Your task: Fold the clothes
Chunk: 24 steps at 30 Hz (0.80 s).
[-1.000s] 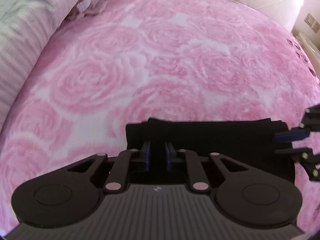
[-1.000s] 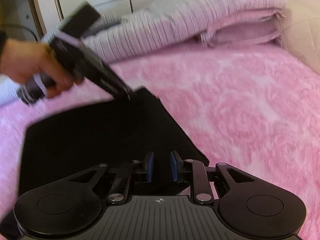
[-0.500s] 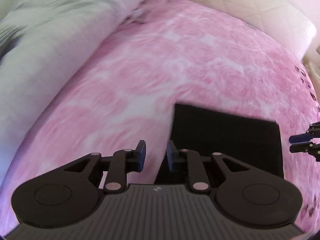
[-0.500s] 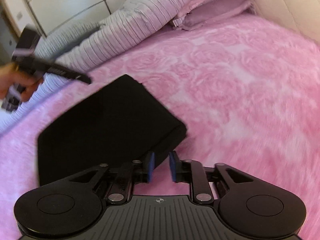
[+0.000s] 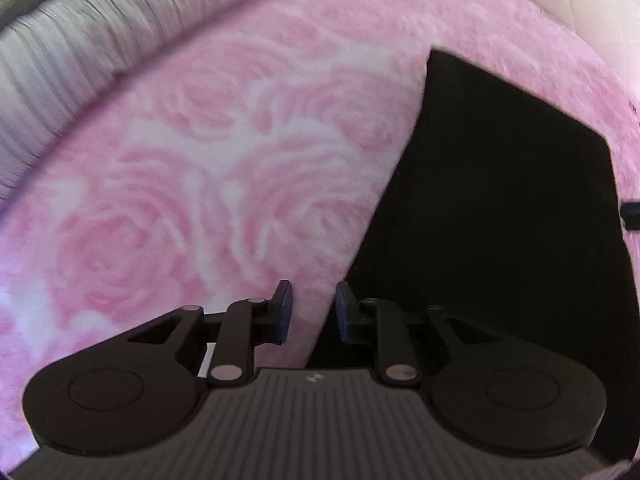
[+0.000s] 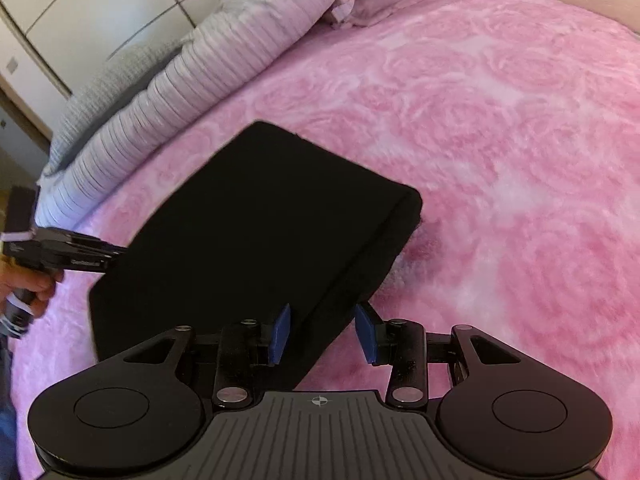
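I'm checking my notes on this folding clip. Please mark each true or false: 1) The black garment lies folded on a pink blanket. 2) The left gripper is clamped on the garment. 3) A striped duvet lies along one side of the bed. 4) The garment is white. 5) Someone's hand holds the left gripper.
1) True: the garment lies folded on the blanket.
2) False: the left gripper has nothing between its fingers.
3) True: the duvet runs beside the blanket.
4) False: it is black.
5) True: a hand grips its handle.
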Each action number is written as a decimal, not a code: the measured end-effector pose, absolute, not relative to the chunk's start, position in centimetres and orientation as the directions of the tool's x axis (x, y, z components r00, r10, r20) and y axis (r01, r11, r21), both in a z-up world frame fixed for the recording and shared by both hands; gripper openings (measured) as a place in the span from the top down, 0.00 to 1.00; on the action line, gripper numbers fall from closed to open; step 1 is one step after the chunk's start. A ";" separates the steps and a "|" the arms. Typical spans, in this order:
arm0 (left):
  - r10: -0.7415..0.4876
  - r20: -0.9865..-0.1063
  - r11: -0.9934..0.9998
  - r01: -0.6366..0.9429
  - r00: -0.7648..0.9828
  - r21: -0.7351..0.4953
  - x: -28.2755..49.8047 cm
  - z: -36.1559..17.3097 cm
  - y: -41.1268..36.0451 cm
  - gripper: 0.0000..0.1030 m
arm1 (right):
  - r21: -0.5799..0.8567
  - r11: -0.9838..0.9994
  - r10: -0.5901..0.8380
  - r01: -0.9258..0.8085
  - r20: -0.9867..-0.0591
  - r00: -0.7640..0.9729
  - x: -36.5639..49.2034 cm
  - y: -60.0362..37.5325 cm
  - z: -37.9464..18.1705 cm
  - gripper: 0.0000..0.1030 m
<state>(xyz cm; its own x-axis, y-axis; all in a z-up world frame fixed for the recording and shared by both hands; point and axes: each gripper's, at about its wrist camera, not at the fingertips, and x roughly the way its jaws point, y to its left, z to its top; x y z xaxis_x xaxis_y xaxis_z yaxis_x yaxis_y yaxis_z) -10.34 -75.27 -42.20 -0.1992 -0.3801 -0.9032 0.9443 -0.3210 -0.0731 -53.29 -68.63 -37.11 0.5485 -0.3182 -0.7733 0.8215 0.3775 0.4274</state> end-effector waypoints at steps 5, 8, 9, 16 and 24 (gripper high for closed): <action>-0.422 -0.882 -0.371 0.928 -0.210 -0.044 -8.5 -38.2 -70.2 0.80 | 0.576 0.295 -0.210 0.762 -0.739 0.640 -53.5 -62.4 -36.2 0.30; -0.413 -0.885 -0.391 0.919 -0.216 -0.042 -7.7 -37.1 -66.4 0.80 | 0.645 0.266 -0.127 0.716 -0.713 0.690 -51.6 -57.9 -37.3 0.26; -0.407 -0.886 -0.395 0.918 -0.220 -0.047 -7.6 -37.0 -65.4 0.80 | 0.663 0.254 -0.111 0.704 -0.703 0.702 -50.8 -56.5 -37.8 0.26; -0.384 -0.890 -0.427 0.902 -0.247 -0.066 -7.4 -37.1 -58.7 0.80 | 0.675 0.086 -0.245 0.733 -0.699 0.672 -48.1 -50.8 -41.2 0.20; -0.375 -0.870 -0.666 0.746 -0.320 0.013 -11.2 -36.2 -53.3 0.78 | 0.637 0.151 -0.501 0.756 -0.610 0.615 -47.4 -47.7 -40.1 0.19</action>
<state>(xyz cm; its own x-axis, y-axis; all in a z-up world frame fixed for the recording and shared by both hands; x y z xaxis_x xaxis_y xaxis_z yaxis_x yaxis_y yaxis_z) -11.20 -53.26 -36.16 -0.3198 -0.3747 -0.8703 0.7459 -0.6659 0.0127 -47.39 -47.71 -40.09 0.6146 -0.5005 -0.6097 0.7556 0.1514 0.6373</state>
